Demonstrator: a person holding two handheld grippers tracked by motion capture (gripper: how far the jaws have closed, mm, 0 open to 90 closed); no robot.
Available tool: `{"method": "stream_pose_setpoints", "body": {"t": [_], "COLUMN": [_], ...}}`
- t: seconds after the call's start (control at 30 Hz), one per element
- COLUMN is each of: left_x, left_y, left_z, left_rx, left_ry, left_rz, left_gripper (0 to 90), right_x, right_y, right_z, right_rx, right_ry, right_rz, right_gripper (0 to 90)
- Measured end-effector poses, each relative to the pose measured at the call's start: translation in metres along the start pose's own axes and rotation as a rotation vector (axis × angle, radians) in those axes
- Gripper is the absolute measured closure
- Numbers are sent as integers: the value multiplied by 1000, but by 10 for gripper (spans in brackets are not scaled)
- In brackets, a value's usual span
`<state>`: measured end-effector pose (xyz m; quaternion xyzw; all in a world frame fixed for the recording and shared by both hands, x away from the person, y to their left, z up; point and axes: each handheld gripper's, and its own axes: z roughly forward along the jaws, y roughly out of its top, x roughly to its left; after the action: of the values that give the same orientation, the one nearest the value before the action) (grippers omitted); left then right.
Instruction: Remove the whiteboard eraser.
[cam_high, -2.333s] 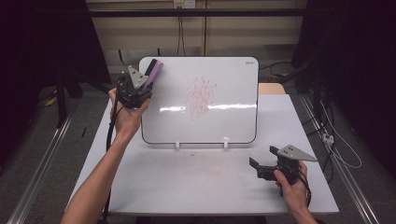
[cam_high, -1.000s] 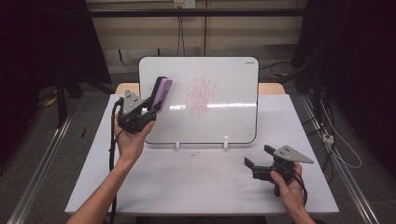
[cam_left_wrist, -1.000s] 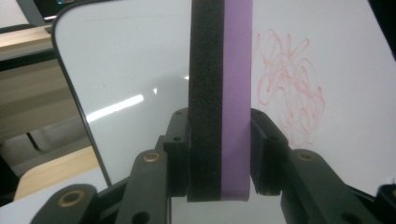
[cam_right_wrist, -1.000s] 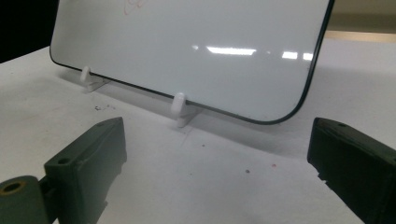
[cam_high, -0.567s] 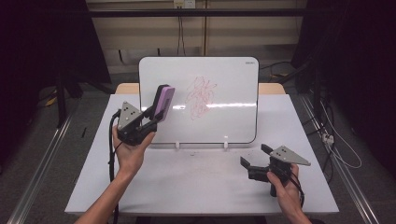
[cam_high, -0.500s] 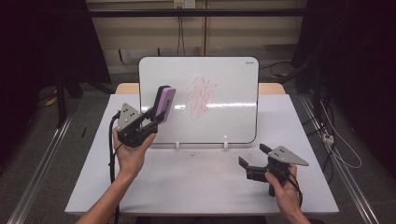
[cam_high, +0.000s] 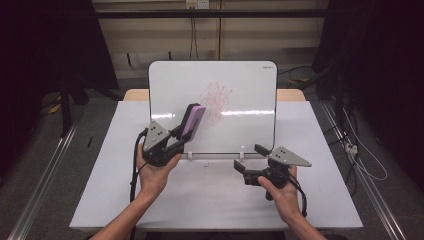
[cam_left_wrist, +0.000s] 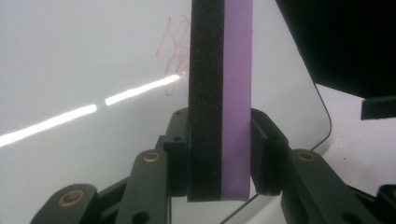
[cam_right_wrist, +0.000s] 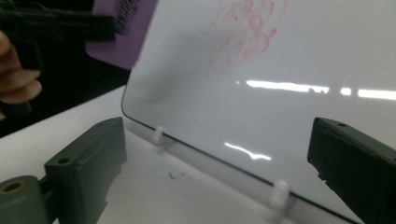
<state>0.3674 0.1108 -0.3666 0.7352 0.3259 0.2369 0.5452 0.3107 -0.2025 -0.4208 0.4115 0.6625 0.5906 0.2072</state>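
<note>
A white board (cam_high: 240, 90) stands tilted on small white feet at the middle of the table, with a red scribble (cam_high: 217, 100) near its centre. My left gripper (cam_high: 181, 136) is shut on a purple eraser (cam_high: 192, 121) with a black foam face, held upright just in front of the board's lower left part. In the left gripper view the eraser (cam_left_wrist: 222, 93) rises between the jaws with the red scribble (cam_left_wrist: 175, 51) behind it. My right gripper (cam_high: 249, 157) is open and holds nothing, low before the board's bottom edge. In the right gripper view the board (cam_right_wrist: 289, 60) and scribble (cam_right_wrist: 243, 32) lie ahead.
The white table (cam_high: 210, 200) has bare room in front of the board. A wooden surface (cam_high: 290, 94) shows behind the board. Dark curtains stand at both sides, and cables (cam_high: 360, 150) lie on the floor at the right.
My left gripper carried the eraser down and to the right, from the board's upper left corner to its lower left part. My right gripper moved left toward the board's bottom edge.
</note>
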Motion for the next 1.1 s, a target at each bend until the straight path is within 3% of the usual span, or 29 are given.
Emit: {"method": "stream_pose_setpoints", "body": {"t": [0.37, 0.5, 0.73, 0.9, 1.1], "left_x": [-17, -21, -26, -29, -33], "left_y": [-21, -23, -26, -28, -26], "left_z": [6, 7, 9, 12, 15], "left_rx": [35, 34, 38, 49, 40], "left_ry": [-36, -47, -58, -67, -73], "left_rz": [-1, -8, -23, -31, -46], "left_gripper": [644, 644, 644, 644, 644], "right_x": [8, 13, 16, 17, 23], "right_y": [2, 4, 6, 6, 8], "right_z": [20, 29, 43, 49, 58], "right_rx": [-80, -92, -131, -186, -233], "right_ry": [51, 61, 81, 60, 54], "right_rz": [79, 95, 150, 203, 205], "right_gripper": [23, 23, 95, 140, 201]}}
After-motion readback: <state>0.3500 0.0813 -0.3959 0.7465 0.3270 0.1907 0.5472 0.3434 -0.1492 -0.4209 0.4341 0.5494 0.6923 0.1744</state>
